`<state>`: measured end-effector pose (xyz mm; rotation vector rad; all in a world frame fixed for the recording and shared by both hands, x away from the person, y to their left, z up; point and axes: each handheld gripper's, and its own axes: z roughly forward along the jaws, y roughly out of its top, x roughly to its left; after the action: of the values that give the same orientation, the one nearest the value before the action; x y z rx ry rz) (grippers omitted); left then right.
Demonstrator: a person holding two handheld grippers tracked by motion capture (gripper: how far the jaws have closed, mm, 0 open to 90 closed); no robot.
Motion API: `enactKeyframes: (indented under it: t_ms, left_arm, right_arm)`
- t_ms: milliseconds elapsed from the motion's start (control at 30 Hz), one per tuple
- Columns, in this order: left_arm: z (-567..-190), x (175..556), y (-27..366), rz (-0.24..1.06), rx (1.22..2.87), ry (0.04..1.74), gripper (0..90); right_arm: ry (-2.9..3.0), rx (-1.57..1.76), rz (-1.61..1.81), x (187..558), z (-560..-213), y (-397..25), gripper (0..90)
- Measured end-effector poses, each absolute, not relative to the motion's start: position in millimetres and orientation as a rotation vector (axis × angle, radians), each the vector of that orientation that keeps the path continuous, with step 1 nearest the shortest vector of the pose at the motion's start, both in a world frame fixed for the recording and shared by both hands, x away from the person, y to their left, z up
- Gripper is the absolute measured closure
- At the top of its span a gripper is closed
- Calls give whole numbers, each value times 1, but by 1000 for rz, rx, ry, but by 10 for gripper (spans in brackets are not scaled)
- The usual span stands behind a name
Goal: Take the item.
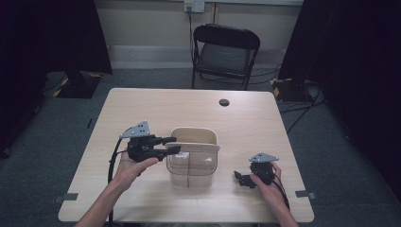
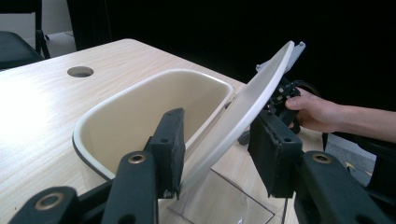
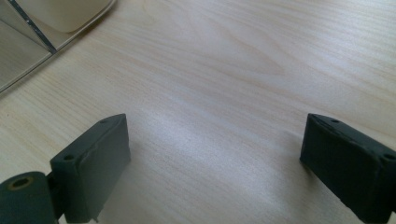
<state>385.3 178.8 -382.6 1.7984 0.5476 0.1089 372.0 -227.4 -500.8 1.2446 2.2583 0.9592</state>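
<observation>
Item 1: bin, clear-walled with a cream rim, standing upright on the desk near its middle, toward the person's edge. In the left gripper view the cream inner tub of the bin is open to view.

Item 2: lid, cream, a flat panel. From above it lies across the bin's near half; in the left gripper view it is tilted, its far edge raised above the bin, lid.

Item 3: left gripper, just left of the bin. Its 2 jaws stand either side of the lid's near edge; whether they clamp it or merely straddle it cannot be told.

Item 4: right gripper, right of the bin and apart from it, low over the desk. Jaws spread wide, nothing between them but bare desk; a corner of the bin shows at upper left.

Item 5: folding chair, beyond the desk, well apart from the bin.
</observation>
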Motion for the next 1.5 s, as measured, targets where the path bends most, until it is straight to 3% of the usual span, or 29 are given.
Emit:
enactKeyframes:
  t_ms: [1500]
  left_arm:
    - [-383, 386, 179, 100, 1794, 555, 564]
  right_arm:
    - [2258, 1243, 960, 372, -501, -227, 74]
